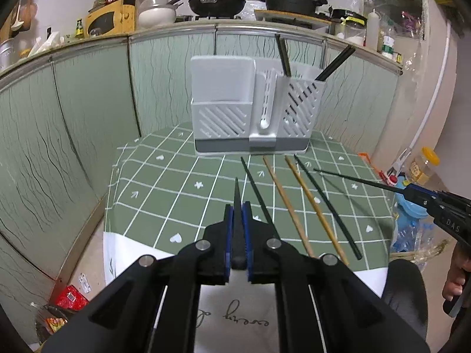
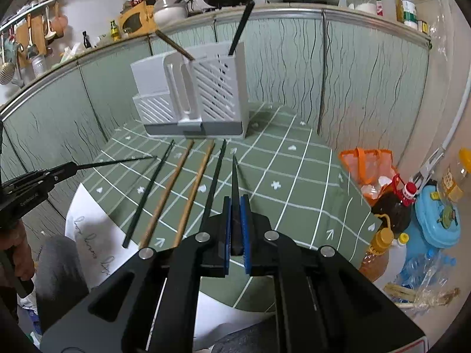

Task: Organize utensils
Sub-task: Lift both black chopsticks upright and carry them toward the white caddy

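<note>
Both hand-held grippers are clamped, one dark chopstick each. Left hand-held gripper: blue pads pinch a dark chopstick that points forward toward the grey utensil holder. Right hand-held gripper: same grip on another dark chopstick, tip aimed at the holder's base. Both grippers sit above the cloth, pitched downward.

In the left wrist view the right gripper shows at the right edge, its chopstick sticking out leftward over the cloth. The right wrist view mirrors this at the left edge.

Four chopsticks lie loose on the green checked surface, side by side, in front of the holder: dark chopstick, two wooden chopsticks, then another dark one. Ends nearest the holder lie just short of its base.

The holder stands upright at the far side of the surface. Dark chopsticks already stand in its right-hand slotted compartments, leaning. The left compartment's contents are not visible.
</note>
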Motion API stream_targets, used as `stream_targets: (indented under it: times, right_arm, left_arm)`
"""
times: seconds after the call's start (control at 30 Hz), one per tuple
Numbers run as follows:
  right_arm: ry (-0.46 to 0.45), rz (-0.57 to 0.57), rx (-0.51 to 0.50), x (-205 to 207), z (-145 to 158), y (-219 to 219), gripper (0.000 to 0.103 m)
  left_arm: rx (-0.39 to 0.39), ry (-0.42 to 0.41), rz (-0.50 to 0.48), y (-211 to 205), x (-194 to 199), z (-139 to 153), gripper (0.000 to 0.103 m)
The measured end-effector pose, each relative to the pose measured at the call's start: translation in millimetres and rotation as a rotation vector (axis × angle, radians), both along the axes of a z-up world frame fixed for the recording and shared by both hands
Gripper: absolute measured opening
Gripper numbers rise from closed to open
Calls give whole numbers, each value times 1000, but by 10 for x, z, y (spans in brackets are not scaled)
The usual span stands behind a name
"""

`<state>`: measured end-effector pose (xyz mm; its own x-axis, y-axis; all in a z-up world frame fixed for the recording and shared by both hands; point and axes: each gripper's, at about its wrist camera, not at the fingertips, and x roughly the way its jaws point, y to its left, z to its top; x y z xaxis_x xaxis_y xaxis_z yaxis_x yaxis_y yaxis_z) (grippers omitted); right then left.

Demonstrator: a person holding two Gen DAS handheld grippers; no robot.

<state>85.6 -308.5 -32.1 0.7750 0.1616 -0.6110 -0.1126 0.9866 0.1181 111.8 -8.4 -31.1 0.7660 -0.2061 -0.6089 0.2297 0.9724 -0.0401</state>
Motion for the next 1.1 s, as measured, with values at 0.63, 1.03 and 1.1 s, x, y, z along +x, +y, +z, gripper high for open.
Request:
stream_targets:
  times: [0.63,1.03,1.1]
  right_arm:
    - [-134,7,22,30,636,-40,6]
    - [-170,23,35,74,820,-29,6]
    - [-171,23,35,79,827,-31,6]
  left_arm:
    - [-28,-86,-35,-62,13,561,8]
    - [-67,-104,-51,-62,42,690,8]
    - [-69,-109,-53,-66,44,706,8]
